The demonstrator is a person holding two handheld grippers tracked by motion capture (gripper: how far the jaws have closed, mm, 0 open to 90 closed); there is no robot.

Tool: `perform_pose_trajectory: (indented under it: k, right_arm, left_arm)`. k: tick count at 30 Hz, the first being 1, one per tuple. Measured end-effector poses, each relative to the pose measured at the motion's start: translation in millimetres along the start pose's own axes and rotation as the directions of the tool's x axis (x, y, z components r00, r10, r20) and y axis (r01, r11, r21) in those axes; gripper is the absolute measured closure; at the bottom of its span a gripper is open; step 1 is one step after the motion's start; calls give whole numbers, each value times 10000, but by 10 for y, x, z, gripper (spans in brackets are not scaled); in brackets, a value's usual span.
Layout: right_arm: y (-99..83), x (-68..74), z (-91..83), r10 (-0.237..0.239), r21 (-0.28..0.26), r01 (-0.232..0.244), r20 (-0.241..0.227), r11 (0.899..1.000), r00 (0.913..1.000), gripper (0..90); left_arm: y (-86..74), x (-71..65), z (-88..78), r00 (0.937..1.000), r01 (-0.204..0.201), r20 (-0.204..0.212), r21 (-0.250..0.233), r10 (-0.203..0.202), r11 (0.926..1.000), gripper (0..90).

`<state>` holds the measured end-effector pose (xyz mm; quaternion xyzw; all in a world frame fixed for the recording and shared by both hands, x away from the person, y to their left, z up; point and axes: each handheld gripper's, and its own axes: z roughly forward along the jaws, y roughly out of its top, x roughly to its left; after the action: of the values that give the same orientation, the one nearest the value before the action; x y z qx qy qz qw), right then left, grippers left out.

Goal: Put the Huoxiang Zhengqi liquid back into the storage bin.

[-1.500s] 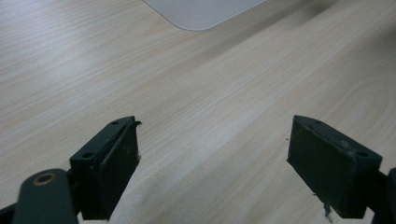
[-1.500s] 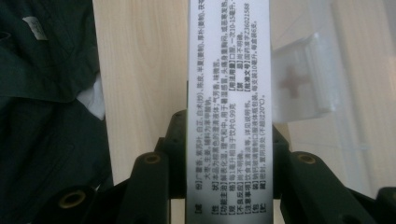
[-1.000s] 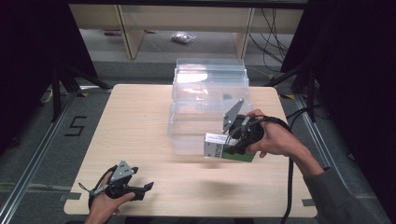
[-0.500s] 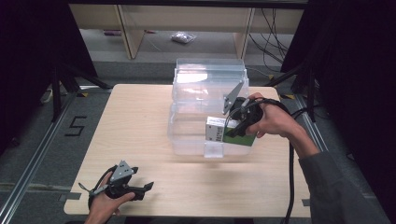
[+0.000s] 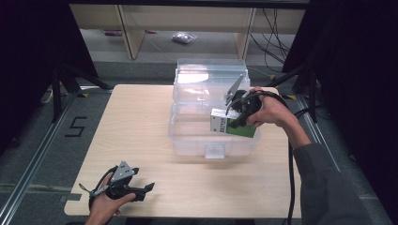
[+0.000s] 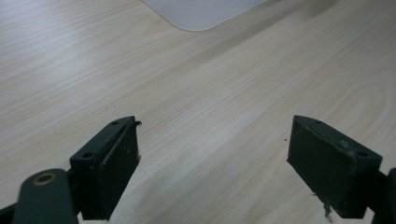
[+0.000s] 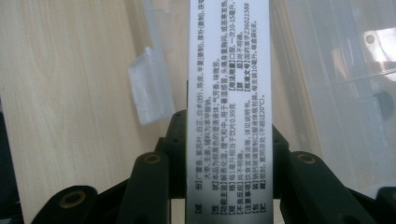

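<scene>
A green and white carton (image 5: 218,125) with printed text hangs over the open clear plastic bin (image 5: 187,138) in the middle of the table. My right gripper (image 5: 234,123) is shut on the carton, held from the right side. In the right gripper view the carton's white printed face (image 7: 229,84) stands between the two black jaws of the right gripper (image 7: 229,156), with the bin's latch (image 7: 149,86) to its left. My left gripper (image 5: 143,191) rests at the table's front left, open, with nothing between its fingers (image 6: 116,163); bare wood lies under the left gripper (image 6: 212,161).
The bin's clear lid (image 5: 209,77) stands raised behind it. The wooden table (image 5: 136,117) has free room at its left and front. A black cable (image 5: 290,178) trails along the right edge. Shelves and a small bag (image 5: 183,37) lie beyond the table.
The right gripper has carried the carton from the bin's front right corner away from the person, to above the bin's opening. The left gripper has stayed put.
</scene>
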<state>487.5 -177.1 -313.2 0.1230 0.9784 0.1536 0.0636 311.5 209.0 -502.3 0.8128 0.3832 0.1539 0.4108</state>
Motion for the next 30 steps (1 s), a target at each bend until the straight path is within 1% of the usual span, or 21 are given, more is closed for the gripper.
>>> perform_pose_trajectory:
  k: [1,2,3,4,5,6,7,8,9,10,17,18,19,20,21,23,24,25,26,27,30]
  right_arm:
    - [-3,-33,27,-69,-9,69,-45,10000,10000,649]
    - [-10,-57,49,3,-27,-3,-40,10000,10000,649]
    - [-12,-106,80,-293,-144,292,-43,9995,9996,648]
    - [-17,-113,97,-93,-71,92,-123,9999,9999,649]
    - [-24,-155,137,-225,-85,224,-117,9997,9997,649]
    - [-32,-157,158,46,23,-45,-181,10000,9998,649]
    - [-41,-177,187,142,90,-140,-213,9999,9997,649]
    - [-49,-199,213,166,144,-163,-230,9998,9996,648]
    - [-58,-222,241,159,148,-155,-272,9998,9995,649]
    - [-71,-241,271,310,165,-305,-342,9994,9989,649]
    - [-107,-324,454,260,352,-247,-367,9991,9990,649]
    - [-108,-326,478,289,298,-274,-517,9992,9982,649]
    - [-115,-331,504,411,340,-394,-517,9986,9978,648]
    - [-126,-362,537,176,360,-161,-434,9992,9989,648]
    - [-136,-365,563,337,451,-317,-437,9985,9985,649]
    - [-161,-408,619,63,521,-36,-504,9986,9987,648]
    - [-175,-412,640,210,599,-185,-403,9980,9990,648]
    - [-179,-433,665,17,563,9,-454,9984,9990,648]
    - [-192,-438,678,170,595,-142,-457,9981,9988,648]
    - [-199,-441,697,184,567,-157,-488,9983,9986,648]
    - [-220,-452,756,209,599,-176,-553,9980,9983,648]
  left_arm:
    - [1,-1,0,10000,-8,5,4,8,10000,157]
    - [2,0,-2,10000,-16,5,3,16,10000,157]
    - [2,0,1,10000,15,-88,-20,-16,10000,157]
    - [-1,-14,14,9997,251,29,-248,-251,9994,157]
    - [-1,-12,12,9997,245,24,-235,-244,9994,157]
    - [-4,-12,17,9996,273,43,-314,-271,9991,157]
    - [-3,-12,16,9996,264,55,-311,-262,9992,157]
    - [-4,-21,23,9993,376,79,-418,-373,9984,157]
    - [-3,-21,20,9993,371,70,-377,-369,9986,157]
    - [-3,-22,20,9993,379,69,-382,-376,9986,157]
    - [-1,-23,21,9993,362,77,-373,-360,9986,157]
    - [0,-16,14,9997,249,81,-256,-247,9994,157]
    - [-1,-16,13,9997,243,71,-240,-241,9994,157]
    - [-1,-16,11,9997,239,64,-243,-237,9994,157]
    - [-1,-23,18,9993,376,61,-385,-374,9986,157]
    - [-1,-21,21,9993,367,46,-436,-365,9984,157]
    - [-1,-20,21,9993,365,71,-415,-362,9985,157]
    - [-1,-22,20,9993,373,75,-377,-370,9986,157]
    - [-2,-23,21,9993,369,80,-371,-367,9986,157]
    - [0,-17,15,9997,250,75,-261,-249,9993,157]
    - [0,-18,15,9996,281,70,-285,-280,9992,157]
